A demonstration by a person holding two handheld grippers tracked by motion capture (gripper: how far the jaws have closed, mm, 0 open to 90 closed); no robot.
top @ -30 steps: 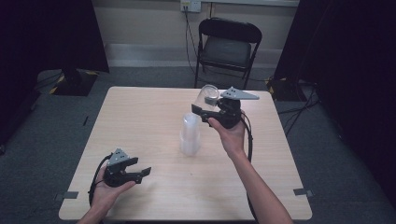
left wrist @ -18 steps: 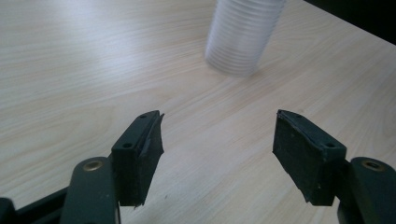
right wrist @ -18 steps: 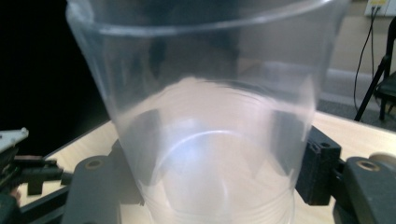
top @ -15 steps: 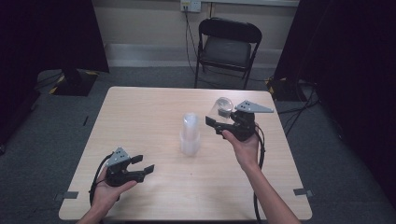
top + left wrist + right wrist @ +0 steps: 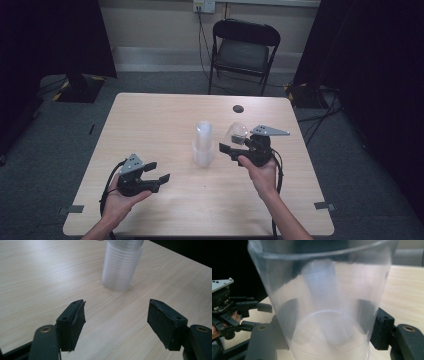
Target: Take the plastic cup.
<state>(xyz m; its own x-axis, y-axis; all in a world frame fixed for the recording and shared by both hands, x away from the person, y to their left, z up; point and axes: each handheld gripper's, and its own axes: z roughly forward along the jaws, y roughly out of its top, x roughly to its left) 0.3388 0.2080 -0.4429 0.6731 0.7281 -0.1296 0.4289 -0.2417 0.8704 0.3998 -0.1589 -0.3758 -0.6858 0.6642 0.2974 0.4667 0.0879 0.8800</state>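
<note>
Pale wood table (image 5: 165, 115) under dim light, dark drapes at both sides, a black folding chair (image 5: 243, 50) beyond the far edge.

Right gripper (image 5: 231, 149): we see it held level in the right hand, forearm coming in from the near edge, jaws pointing toward the middle of the table. Jaws are clamped on a single clear cup (image 5: 236, 134); in the right gripper view the cup (image 5: 322, 300) stands upright between the two pads, rim up, one pad pressing on each side.

Straight ahead of that claw, just beside the held cup, stands the stack of clear cups (image 5: 203, 143), upright on the table. We cannot tell whether cup and stack touch.

Left gripper (image 5: 159, 182): cradled in the left hand near the front edge, low over the wood, jaws spread wide with nothing between them. In the left gripper view (image 5: 116, 322) the stack (image 5: 122, 263) sits ahead of the jaws, a little right of centre, well apart from the pads.

Room: bare wood lies between the two claws and behind the stack; a small dark round spot (image 5: 238, 108) sits near the far edge beyond the right claw.
</note>
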